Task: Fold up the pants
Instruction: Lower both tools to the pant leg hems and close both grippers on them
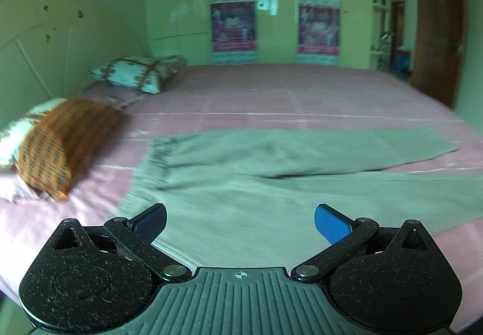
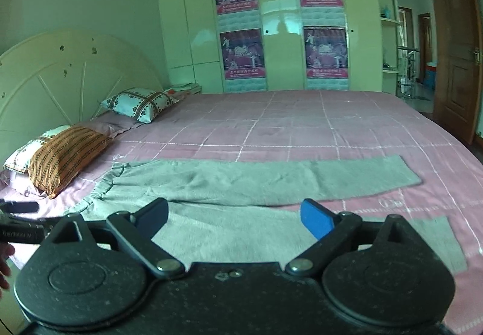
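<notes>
— While both grippers hang over the near edge of the bed (image 2: 302, 123), where do we see the pants (image 2: 241, 178)?

— We see the grey pants spread flat on the pink checked bedspread, waistband toward the pillows, the two legs running right and parting into a narrow V.

— And our fingers?

— We hold the left gripper (image 1: 240, 221) with its fingers spread wide and holding nothing, above the waist end of the pants (image 1: 271, 166). Our right gripper (image 2: 235, 215) is likewise spread wide and holding nothing, over the nearer leg.

— Anything else?

— An orange striped pillow (image 2: 65, 158) lies near the waistband, a patterned pillow (image 2: 140, 104) farther back by the headboard (image 2: 60, 75).
</notes>
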Tool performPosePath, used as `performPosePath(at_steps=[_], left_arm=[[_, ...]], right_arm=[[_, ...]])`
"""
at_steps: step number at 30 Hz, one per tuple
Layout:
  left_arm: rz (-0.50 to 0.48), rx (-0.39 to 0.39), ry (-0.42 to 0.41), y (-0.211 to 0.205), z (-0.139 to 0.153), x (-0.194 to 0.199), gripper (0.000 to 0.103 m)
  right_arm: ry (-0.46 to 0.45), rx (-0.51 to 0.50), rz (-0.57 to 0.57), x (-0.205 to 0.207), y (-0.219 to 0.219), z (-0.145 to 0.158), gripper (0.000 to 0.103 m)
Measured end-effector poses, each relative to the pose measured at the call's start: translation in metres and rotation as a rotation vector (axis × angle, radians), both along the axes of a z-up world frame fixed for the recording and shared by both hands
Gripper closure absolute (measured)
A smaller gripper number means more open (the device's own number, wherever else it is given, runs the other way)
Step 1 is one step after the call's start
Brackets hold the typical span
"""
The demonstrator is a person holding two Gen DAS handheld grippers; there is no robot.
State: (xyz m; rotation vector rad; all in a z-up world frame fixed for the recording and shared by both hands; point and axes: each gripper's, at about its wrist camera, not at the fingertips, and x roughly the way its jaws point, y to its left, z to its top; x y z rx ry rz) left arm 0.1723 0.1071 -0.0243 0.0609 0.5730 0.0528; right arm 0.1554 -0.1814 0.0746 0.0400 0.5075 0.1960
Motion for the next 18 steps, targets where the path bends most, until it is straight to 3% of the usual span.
performPosePath(at_steps=[5, 8, 9, 11, 12, 18], left_arm=[[0.079, 0.041, 0.014, 0.060, -0.007, 0.070, 0.000], [0.091, 0.017, 0.021, 0.092, -0.016, 0.123, 0.000], [0.084, 0.002, 0.022, 0.103, -0.021, 0.142, 0.002], [0.091, -0.024, 0.051, 0.123, -0.035, 0.183, 0.025], [0.084, -0.057, 0.076, 0.134, -0.044, 0.203, 0.028], [0.116, -0.195, 0.129, 0.185, -0.096, 0.296, 0.030]], right_arm=[[0.003, -0.007, 0.039, 0.062, 0.016, -0.004, 0.018], [0.015, -0.034, 0.060, 0.110, 0.031, -0.012, 0.018], [0.019, -0.038, 0.066, 0.128, 0.037, -0.016, 0.018], [0.035, -0.046, 0.070, 0.159, 0.047, -0.025, 0.019], [0.044, -0.049, 0.075, 0.175, 0.052, -0.030, 0.022], [0.075, -0.114, 0.089, 0.250, 0.074, -0.063, 0.026]])
